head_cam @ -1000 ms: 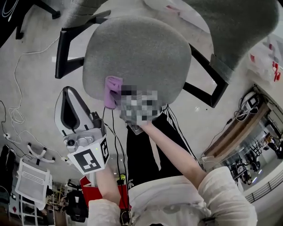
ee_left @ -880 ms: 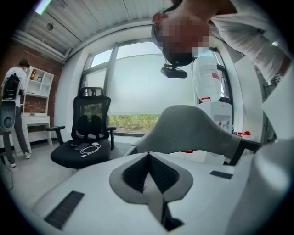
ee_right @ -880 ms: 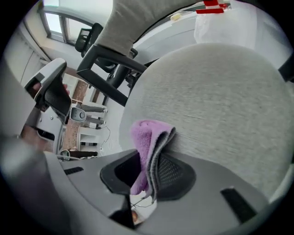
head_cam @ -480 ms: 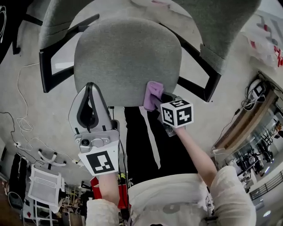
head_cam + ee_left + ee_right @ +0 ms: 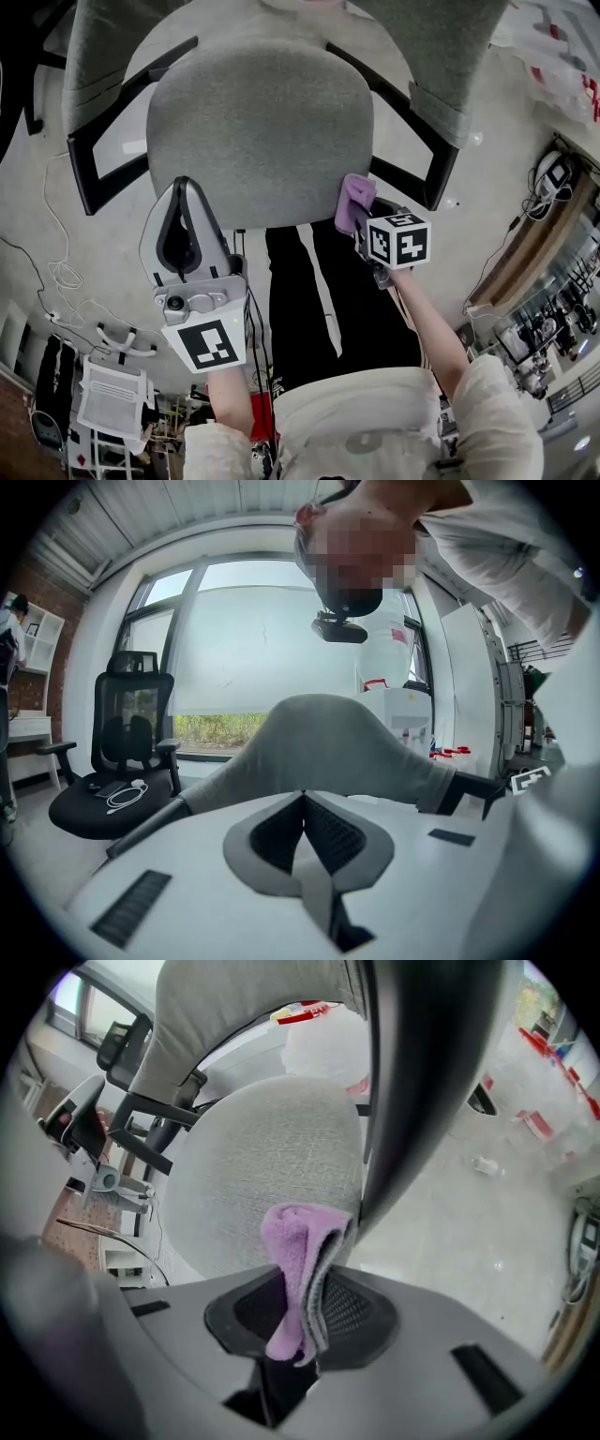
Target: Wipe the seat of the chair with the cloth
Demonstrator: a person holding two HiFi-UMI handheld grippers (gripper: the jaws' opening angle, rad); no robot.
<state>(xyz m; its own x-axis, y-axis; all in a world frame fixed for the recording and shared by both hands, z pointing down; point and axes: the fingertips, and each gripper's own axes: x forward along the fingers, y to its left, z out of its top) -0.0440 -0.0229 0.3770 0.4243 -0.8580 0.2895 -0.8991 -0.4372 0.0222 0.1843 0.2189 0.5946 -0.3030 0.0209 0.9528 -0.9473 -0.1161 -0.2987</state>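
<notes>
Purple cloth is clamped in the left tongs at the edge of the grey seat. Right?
Not the left. The purple cloth is clamped in the right tongs at the edge of the grey seat, as the right gripper view shows. The left tongs are shut with nothing between them.

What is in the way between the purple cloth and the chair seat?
Nothing visible. The right gripper holds the cloth right at the seat's near edge, with bare grey seat just beyond it.
</notes>
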